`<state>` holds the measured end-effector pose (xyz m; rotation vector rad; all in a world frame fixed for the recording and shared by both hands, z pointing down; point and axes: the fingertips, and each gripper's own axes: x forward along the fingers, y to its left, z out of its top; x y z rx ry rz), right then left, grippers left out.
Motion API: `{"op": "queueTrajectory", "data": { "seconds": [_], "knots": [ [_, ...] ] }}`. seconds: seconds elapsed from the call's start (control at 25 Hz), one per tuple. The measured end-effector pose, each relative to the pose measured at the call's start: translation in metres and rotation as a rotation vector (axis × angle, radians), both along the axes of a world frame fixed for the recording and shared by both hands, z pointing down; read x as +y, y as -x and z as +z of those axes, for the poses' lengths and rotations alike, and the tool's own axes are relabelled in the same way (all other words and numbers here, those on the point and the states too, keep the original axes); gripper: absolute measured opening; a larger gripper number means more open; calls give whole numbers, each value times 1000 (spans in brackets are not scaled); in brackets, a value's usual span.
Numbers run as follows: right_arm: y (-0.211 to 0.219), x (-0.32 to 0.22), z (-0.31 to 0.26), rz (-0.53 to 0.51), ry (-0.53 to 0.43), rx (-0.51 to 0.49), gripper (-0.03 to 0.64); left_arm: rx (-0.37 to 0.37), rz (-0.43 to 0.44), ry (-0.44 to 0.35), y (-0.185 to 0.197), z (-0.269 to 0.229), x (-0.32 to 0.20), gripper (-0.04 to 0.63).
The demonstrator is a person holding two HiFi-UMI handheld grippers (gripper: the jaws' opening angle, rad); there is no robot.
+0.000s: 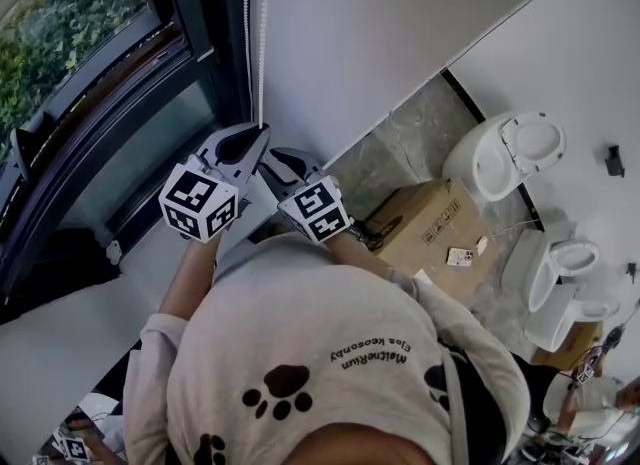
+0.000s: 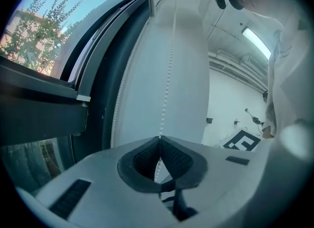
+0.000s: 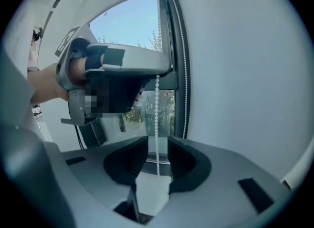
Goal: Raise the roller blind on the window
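Up close, the left hand-held gripper [image 2: 159,139] has its jaws pinched together at the very tip on the bead chain [image 2: 169,65], which runs straight up from the pinch along the white wall [image 1: 400,13]. Just below it on the same strand sits the right hand-held gripper [image 3: 158,143], jaws standing wide; the chain hangs freely down the gap between its pads and neither pad presses on it. A second strand [image 3: 184,75] of the loop hangs just beyond, against the dark frame of the window [image 1: 90,53]. The glass beside both tools shows bare, and the roller blind itself appears in none of the views, so I take it to be rolled somewhere above them. Well off to the right-hand tool's side, a cardboard box [image 1: 430,223] sits on the floor. As I see it, only the left tip is holding. The beads are small and the grip is right at the jaw ends, so a sharp tug could let the chain slide through. If the right jaws close off-centre, the strand may slip out sideways, and pulling away from the wall rather than straight down could snag the chain at the top.
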<state>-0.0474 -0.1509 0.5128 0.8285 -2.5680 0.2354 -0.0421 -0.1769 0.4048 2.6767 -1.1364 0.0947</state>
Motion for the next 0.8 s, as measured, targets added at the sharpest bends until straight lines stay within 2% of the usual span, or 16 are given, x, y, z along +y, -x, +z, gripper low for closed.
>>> {"op": "queueTrajectory", "data": {
  "seconds": [0.44,0.8],
  "knots": [
    [-19,4,-128,50,-216,-197,117,3,-35,-21,11,0,-6,12],
    [5,-11,-231,27,-401,-331,117,10,-26,-33,2,-1,0,12]
  ]
}}
